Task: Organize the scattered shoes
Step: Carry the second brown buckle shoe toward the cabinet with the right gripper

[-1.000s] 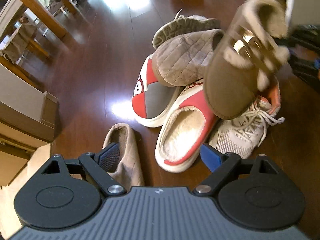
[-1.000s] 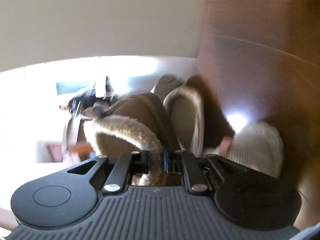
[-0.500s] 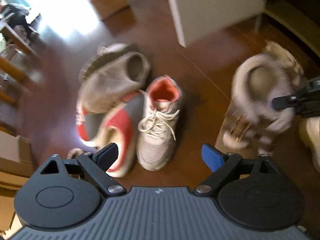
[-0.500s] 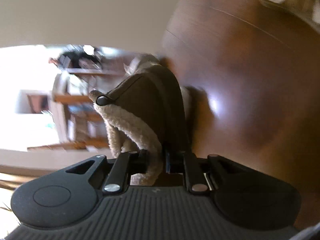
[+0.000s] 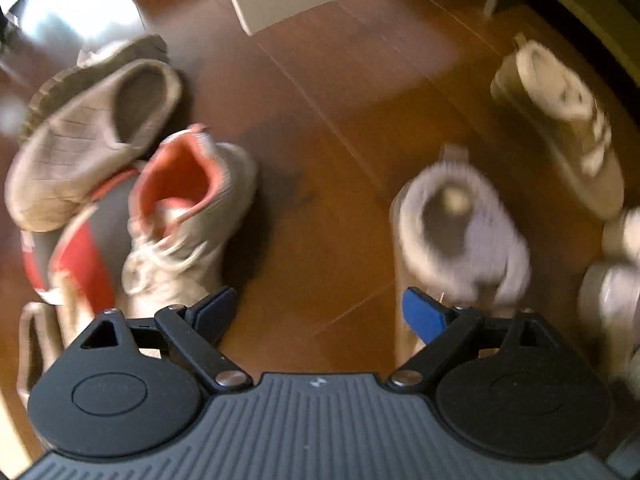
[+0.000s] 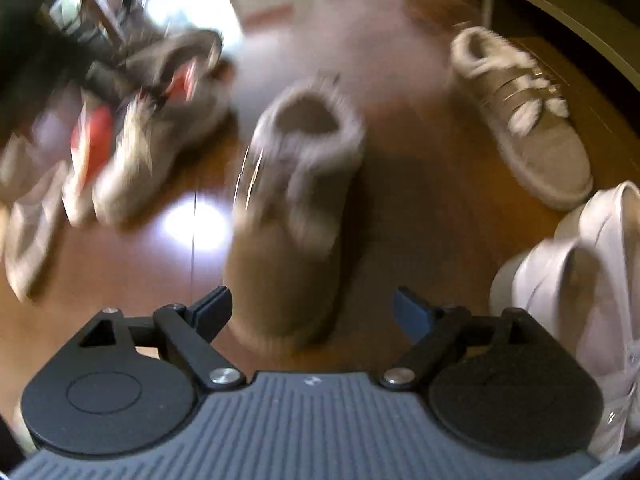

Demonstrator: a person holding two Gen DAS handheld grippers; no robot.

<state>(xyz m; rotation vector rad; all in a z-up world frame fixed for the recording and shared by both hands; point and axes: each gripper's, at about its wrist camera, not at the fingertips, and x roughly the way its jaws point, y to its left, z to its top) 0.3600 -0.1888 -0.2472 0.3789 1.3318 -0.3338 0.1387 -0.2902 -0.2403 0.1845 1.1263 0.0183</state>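
While the right gripper (image 6: 312, 304) has its jaws opening, pads clear of it, a brown suede shoe with fleece collar and gold buckles (image 6: 292, 208) stands upright on the dark wooden floor (image 6: 420, 208), toe toward the camera. Its twin (image 6: 524, 120) lies beside. The left gripper (image 5: 320, 312) hangs wide open, empty, near a jumbled shoe pile (image 5: 120, 184).
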